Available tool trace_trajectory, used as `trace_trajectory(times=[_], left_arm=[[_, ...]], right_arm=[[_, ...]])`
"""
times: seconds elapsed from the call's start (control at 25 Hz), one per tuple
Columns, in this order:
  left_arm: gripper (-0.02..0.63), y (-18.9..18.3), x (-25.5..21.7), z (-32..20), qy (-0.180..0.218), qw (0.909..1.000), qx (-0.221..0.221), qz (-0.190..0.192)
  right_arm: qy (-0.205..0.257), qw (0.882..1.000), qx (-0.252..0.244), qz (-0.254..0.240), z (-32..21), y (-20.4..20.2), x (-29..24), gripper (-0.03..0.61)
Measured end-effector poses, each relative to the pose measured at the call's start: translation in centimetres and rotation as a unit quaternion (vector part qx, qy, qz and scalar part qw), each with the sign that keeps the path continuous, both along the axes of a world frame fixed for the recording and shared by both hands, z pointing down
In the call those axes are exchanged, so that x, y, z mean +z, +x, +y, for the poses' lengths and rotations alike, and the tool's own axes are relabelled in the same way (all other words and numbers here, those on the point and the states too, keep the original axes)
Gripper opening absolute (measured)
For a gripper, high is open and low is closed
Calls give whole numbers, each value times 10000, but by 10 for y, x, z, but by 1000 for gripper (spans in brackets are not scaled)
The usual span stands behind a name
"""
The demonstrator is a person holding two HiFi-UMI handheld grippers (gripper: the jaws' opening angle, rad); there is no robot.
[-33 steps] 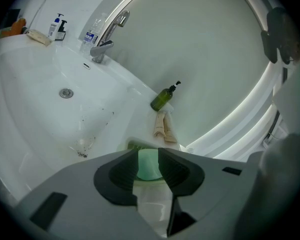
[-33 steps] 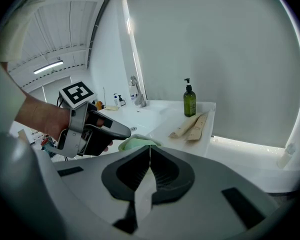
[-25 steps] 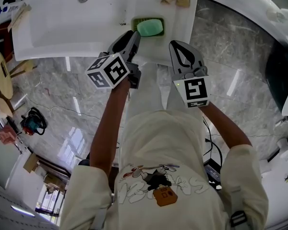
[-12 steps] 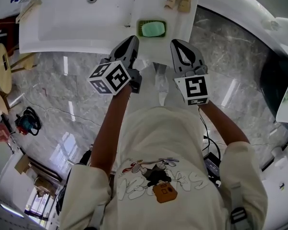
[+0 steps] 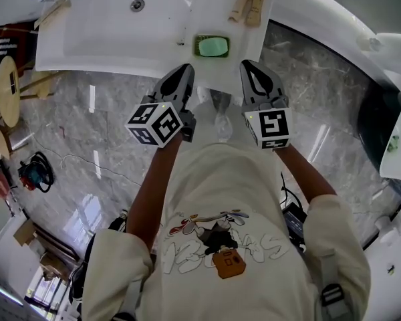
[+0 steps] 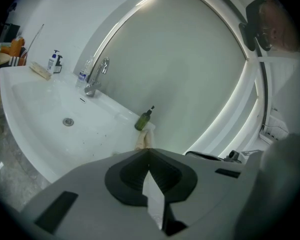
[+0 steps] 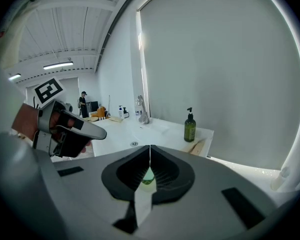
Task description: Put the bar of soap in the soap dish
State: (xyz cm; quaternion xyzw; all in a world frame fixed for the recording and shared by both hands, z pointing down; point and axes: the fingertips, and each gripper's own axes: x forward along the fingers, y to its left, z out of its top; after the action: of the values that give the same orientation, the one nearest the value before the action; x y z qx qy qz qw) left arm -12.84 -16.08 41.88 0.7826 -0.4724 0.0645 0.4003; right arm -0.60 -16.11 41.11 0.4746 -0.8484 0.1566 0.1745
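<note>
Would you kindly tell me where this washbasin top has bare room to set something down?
The wide basin around the drain is bare, as is the strip between the soap dish and the wooden pieces. Crowded: the back corner with those pieces and the green bottle, and the far end by the pump bottles.

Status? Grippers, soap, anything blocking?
Left gripper, right gripper: shut, empty, short of the sink. Bar of soap lies in soap dish. Nothing blocking.
</note>
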Motion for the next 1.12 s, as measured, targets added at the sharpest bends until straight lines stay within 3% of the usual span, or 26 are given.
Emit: trace_trajectory(times=[0.36, 0.76, 1.12], left_arm=[[9, 13, -46, 12, 498, 9985, 177, -115], [9, 35, -92, 25, 1031, 9926, 602, -236], [9, 56, -129, 38, 1475, 9859, 751, -249]], right_arm=[[346, 9993, -119, 28, 0, 12, -35, 8], [384, 9976, -505, -265, 10, -2, -71, 8], [543, 9960, -416, -569, 25, 7, -109, 8]])
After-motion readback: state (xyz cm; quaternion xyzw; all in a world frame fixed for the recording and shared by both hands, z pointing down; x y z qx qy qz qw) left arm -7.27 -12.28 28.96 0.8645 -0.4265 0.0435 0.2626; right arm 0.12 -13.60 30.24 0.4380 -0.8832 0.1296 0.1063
